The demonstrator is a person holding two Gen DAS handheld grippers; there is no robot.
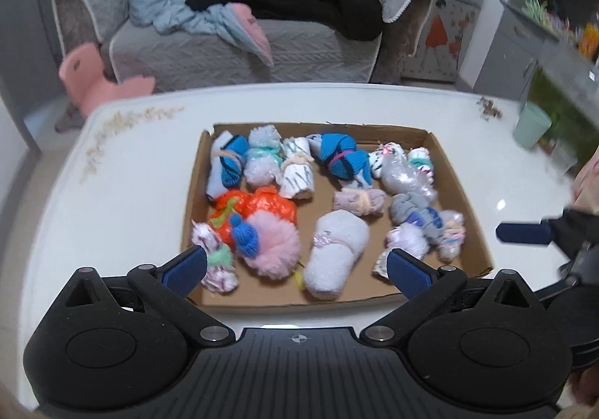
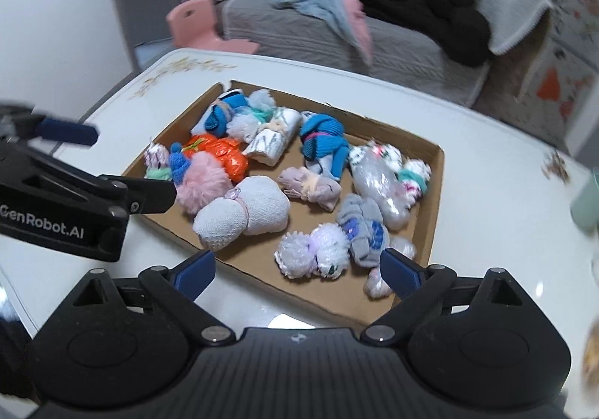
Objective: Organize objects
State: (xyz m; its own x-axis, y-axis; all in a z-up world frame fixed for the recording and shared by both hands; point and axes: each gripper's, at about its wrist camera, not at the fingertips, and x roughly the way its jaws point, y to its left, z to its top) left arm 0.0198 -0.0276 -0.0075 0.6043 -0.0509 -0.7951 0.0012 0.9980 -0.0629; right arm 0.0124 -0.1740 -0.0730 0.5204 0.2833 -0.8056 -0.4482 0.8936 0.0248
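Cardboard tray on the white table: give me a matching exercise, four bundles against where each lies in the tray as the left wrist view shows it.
Things:
1. orange bundle
2. large white sock roll
3. clear plastic-wrapped bundle
4. pink pompom

Places in the cardboard tray:
A. far right part
B. near edge, middle
C. near left, just in front of the orange one
D. left half, behind the pink one

Pairs: 1-D, 2-B, 3-A, 4-C
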